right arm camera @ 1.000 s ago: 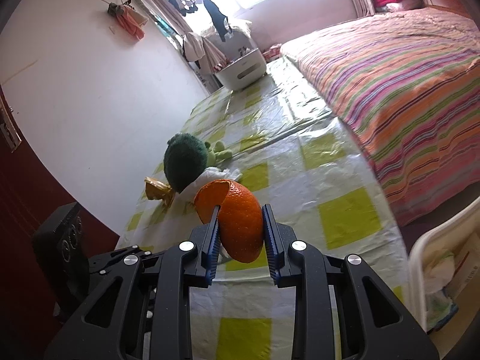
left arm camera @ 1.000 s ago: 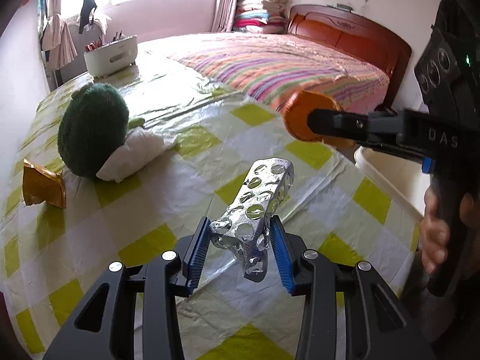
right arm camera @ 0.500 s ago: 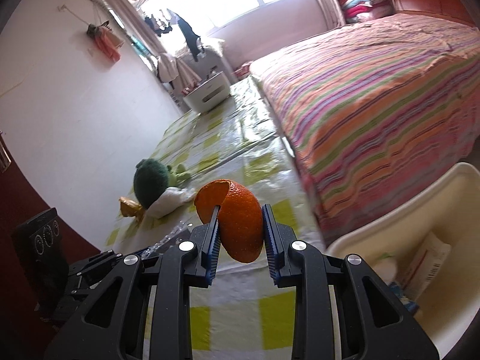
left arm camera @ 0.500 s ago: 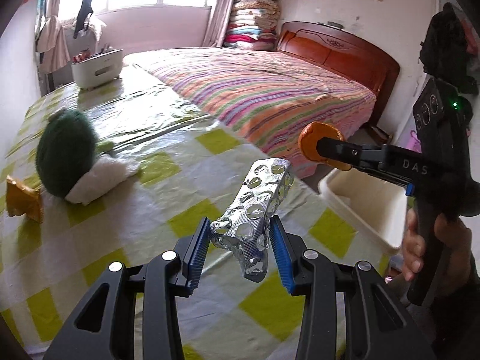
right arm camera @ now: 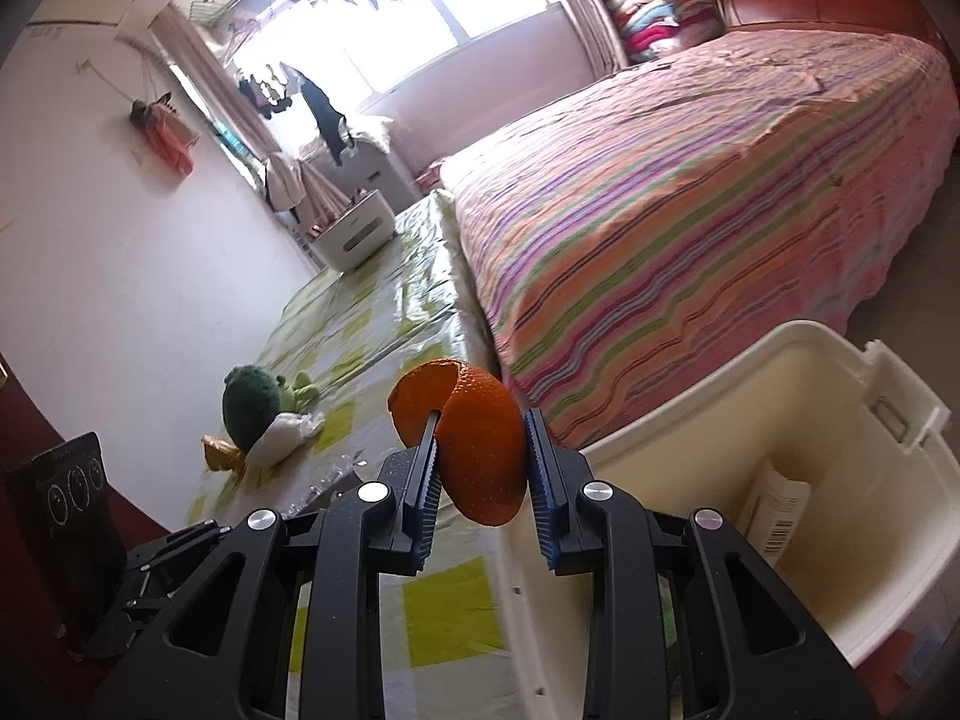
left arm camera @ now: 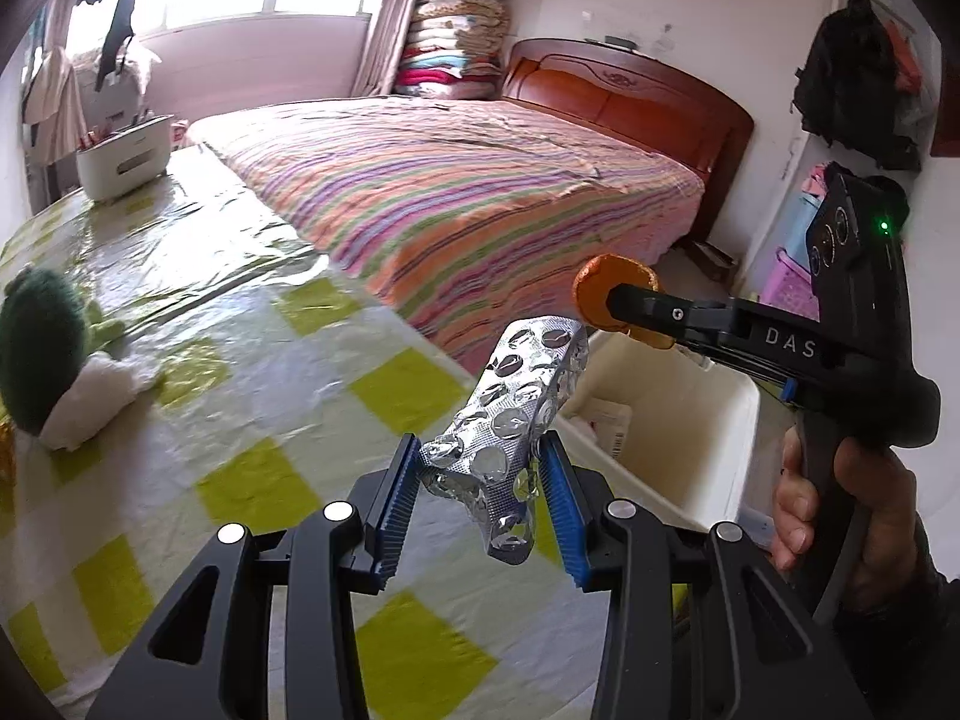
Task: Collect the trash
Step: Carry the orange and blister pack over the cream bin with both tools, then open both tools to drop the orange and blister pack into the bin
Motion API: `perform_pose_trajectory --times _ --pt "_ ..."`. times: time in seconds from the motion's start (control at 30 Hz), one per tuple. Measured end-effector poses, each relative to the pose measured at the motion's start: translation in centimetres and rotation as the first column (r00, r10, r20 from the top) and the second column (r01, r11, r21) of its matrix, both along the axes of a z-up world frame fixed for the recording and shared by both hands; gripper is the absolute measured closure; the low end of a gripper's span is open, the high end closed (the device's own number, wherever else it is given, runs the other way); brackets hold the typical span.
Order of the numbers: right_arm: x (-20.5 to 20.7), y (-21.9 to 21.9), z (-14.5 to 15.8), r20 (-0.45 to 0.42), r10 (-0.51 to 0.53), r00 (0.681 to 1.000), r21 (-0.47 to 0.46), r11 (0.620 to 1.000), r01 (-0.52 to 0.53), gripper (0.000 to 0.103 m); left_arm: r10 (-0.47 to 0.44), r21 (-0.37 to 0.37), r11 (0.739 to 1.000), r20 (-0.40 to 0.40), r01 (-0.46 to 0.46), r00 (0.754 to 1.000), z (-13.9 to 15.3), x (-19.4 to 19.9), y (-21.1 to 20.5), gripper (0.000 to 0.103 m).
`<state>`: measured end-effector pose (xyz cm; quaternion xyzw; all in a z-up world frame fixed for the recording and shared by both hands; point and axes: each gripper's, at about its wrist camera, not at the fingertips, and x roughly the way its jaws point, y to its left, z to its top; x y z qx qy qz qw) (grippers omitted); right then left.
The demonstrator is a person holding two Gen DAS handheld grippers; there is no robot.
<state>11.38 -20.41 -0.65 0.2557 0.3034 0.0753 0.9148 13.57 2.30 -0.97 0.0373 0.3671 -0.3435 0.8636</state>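
Trash is held in both tools: a crumpled silver blister pack (left arm camera: 515,414) is clamped between the blue ribbed pads of the left gripper (left arm camera: 480,495), and a curl of orange peel (right arm camera: 477,441) is pinched tight in the right gripper (right arm camera: 480,480). The pack is gripped low on its length, a short bent end hanging below the pads while the longer part sticks up and away from the tool, tilted to the right toward the bin; its foil is wrinkled and dotted with round punched-out pockets. The peel is a thick, dimpled cup of rind with a paler torn flap folded over the left pad, its long axis running roughly upright between the jaws. From the left wrist view the right gripper (left arm camera: 606,306) shows from the side, held by a hand (left arm camera: 840,516) around its black handle, the peel poised above the near rim of a cream plastic bin (right arm camera: 708,384). The bin is smooth-walled and rectangular, with some paper packaging lying inside, and it stands on the floor between the table edge and a bed with a striped cover (left arm camera: 456,192). The table (left arm camera: 252,372) wears a glossy yellow-and-white checked cloth, on which a green plush toy (left arm camera: 39,348) lies well behind the tools.
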Motion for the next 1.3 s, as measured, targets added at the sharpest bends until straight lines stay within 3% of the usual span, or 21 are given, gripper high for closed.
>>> perform_pose_trajectory --times 0.37,0.83,0.93,1.0,1.17,1.3 --pt "-2.0 -3.6 -0.1 0.011 -0.113 0.994 -0.010 0.994 0.113 0.078 -0.073 0.010 0.997 -0.011 0.073 0.997 -0.4 -0.6 -4.2 0.063" --pt "-4.1 -5.8 -0.9 -0.010 -0.290 0.957 -0.108 0.952 0.287 0.074 -0.127 0.024 0.992 -0.019 0.127 0.992 -0.8 -1.2 -7.0 0.063" --pt "-4.0 -5.9 -1.0 -0.020 -0.309 0.951 -0.099 0.947 0.306 0.069 -0.133 0.030 0.991 -0.023 0.134 0.991 -0.9 -1.2 -7.2 0.063" --pt "-4.0 -6.0 -0.9 -0.020 -0.324 0.946 -0.099 0.942 0.320 0.055 -0.131 0.032 0.991 -0.021 0.131 0.991 -0.9 -1.3 -7.3 0.063" --pt "-4.3 -6.0 -0.6 -0.007 -0.340 0.941 -0.089 0.937 0.338 0.040 -0.133 0.029 0.991 -0.025 0.134 0.991 -1.0 -1.2 -7.3 0.063" --pt "-4.7 -6.4 -0.5 0.003 -0.356 0.934 -0.066 0.932 0.355 0.037 -0.135 0.030 0.990 -0.026 0.136 0.991 -1.1 -1.1 -7.4 0.063"
